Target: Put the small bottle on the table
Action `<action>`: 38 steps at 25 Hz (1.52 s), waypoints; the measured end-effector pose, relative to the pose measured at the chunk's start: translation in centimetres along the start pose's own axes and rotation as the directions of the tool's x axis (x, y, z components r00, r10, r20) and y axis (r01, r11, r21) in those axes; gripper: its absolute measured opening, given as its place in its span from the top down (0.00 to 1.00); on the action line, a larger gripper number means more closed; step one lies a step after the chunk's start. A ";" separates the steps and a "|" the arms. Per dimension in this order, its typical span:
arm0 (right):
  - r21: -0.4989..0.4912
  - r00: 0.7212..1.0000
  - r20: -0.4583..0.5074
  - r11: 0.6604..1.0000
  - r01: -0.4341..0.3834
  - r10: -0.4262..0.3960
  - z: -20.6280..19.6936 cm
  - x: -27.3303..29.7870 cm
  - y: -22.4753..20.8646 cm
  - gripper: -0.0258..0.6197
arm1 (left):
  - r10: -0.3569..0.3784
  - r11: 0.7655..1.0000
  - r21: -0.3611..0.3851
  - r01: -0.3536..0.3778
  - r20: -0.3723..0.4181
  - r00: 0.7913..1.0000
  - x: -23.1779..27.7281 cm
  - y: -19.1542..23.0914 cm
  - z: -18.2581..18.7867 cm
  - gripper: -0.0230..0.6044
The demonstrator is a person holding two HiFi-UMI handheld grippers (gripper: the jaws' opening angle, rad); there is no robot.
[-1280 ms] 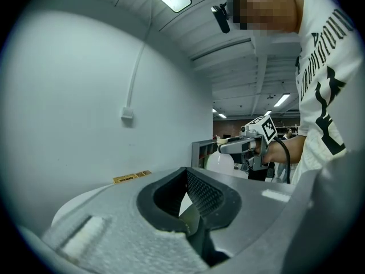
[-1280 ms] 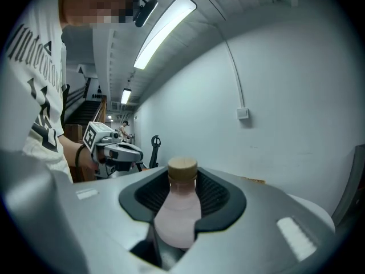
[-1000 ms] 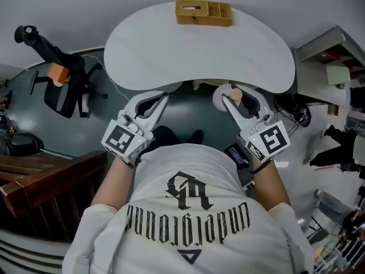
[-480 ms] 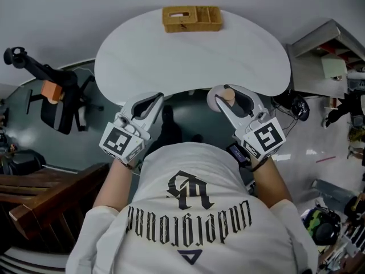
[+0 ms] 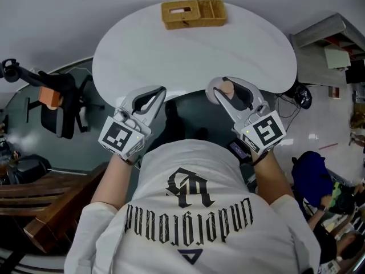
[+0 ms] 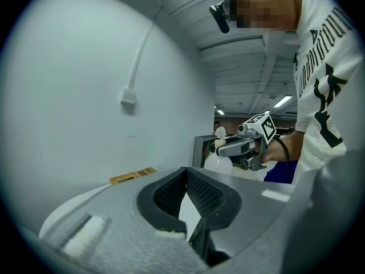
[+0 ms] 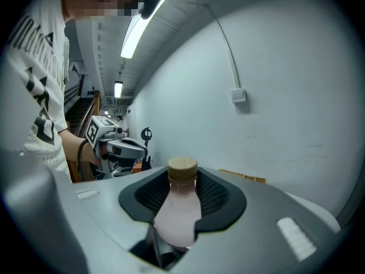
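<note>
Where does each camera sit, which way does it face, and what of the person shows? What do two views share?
Head view: on the head, facing steeply down at the table; shows shirt, forearms, left gripper and right gripper.
Left gripper view: on the left gripper, facing along its empty jaws toward the wall; shows the shirt.
Right gripper view: on the right gripper, facing along jaws gripping the small bottle; shows the shirt.
Shared: each gripper view shows the other gripper; all show the wooden tray.
</note>
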State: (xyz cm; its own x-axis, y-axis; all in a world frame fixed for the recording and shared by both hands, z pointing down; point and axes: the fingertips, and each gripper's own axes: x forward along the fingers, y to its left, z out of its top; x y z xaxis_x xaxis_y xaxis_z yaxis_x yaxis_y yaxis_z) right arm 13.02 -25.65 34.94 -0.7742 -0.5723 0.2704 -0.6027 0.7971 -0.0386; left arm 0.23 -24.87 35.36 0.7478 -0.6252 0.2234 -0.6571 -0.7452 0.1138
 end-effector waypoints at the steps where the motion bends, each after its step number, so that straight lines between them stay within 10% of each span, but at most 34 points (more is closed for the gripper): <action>1: 0.005 1.000 -0.007 1.000 0.004 -0.004 -0.2 0.6 -0.3 0.75 | -0.005 1.000 -0.001 0.005 -0.005 1.000 0.2 0.6 -0.1 0.95; 38: 0.021 0.961 -0.278 1.000 0.012 -0.006 -13.0 18.8 -9.5 0.75 | -0.083 0.995 -0.071 0.073 -0.154 0.985 9.0 16.7 -9.6 0.95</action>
State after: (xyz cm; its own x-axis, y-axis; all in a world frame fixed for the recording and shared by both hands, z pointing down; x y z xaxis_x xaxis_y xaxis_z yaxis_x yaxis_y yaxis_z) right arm 6.71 -41.51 52.87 -0.6862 -0.5008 0.5275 -0.6160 0.7858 -0.0552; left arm -4.94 -40.67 48.60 0.7760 -0.5179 0.3599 -0.6060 -0.7704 0.1980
